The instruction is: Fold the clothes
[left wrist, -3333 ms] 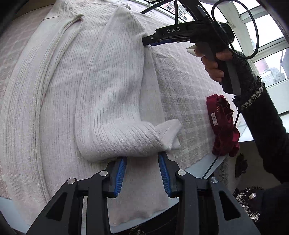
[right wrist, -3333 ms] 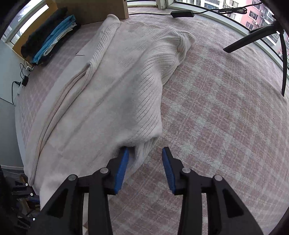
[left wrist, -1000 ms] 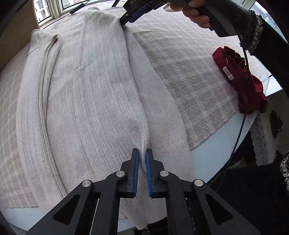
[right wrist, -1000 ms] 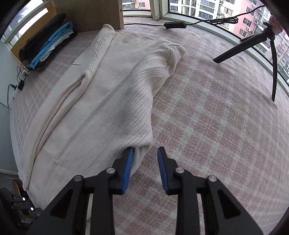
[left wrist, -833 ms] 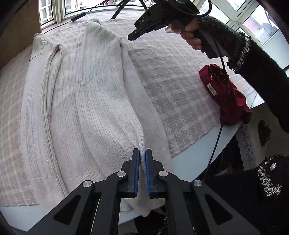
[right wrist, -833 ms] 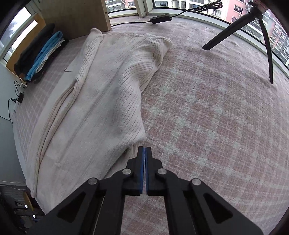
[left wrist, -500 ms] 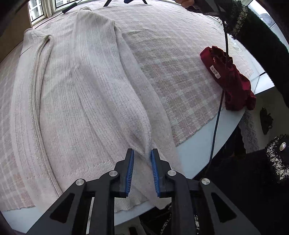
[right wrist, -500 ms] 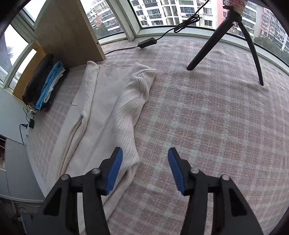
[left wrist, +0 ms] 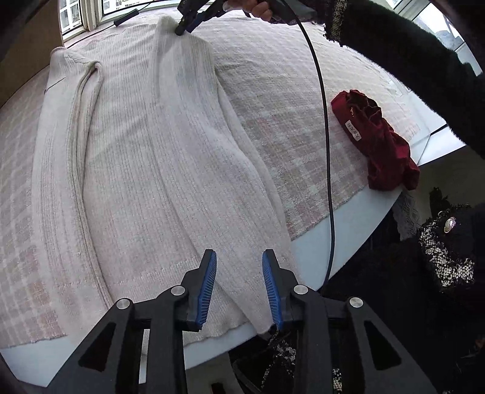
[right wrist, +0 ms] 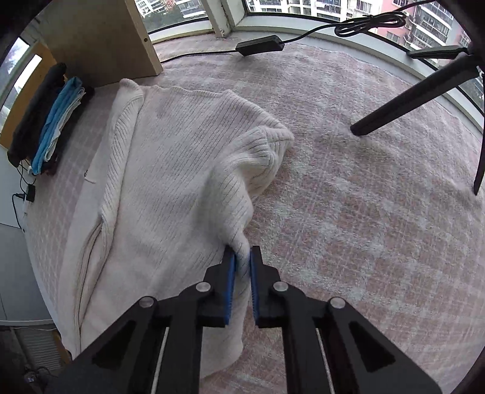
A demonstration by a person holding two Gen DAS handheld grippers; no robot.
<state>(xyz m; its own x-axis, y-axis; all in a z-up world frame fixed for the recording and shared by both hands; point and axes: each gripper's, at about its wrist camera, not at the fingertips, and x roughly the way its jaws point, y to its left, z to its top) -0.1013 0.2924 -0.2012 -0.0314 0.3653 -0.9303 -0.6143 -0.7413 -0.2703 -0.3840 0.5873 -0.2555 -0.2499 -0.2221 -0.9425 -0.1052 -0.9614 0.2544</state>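
Observation:
A cream ribbed sweater (left wrist: 145, 151) lies lengthwise on the checked tablecloth, its hem at the near table edge. My left gripper (left wrist: 239, 257) hovers over the hem's right corner. Its jaws are opening, with fabric below them and nothing pinched. At the far end my right gripper (left wrist: 185, 25) sits at the sweater's shoulder. In the right wrist view the right gripper (right wrist: 242, 253) is closing its jaws, and its blue pads pinch a raised fold at the edge of the sweater (right wrist: 182, 169).
A dark red garment (left wrist: 376, 142) lies near the table's right edge, and a black cable (left wrist: 327, 151) hangs across it. A tripod leg (right wrist: 418, 97), a power adapter (right wrist: 259, 45), a wooden board (right wrist: 100, 39) and stacked folded clothes (right wrist: 51, 121) ring the far side.
The left jaws have parted and let go of the hem, rising slightly. The right gripper opened wide, moved up along the sweater's edge, then closed on a fold near the shoulder.

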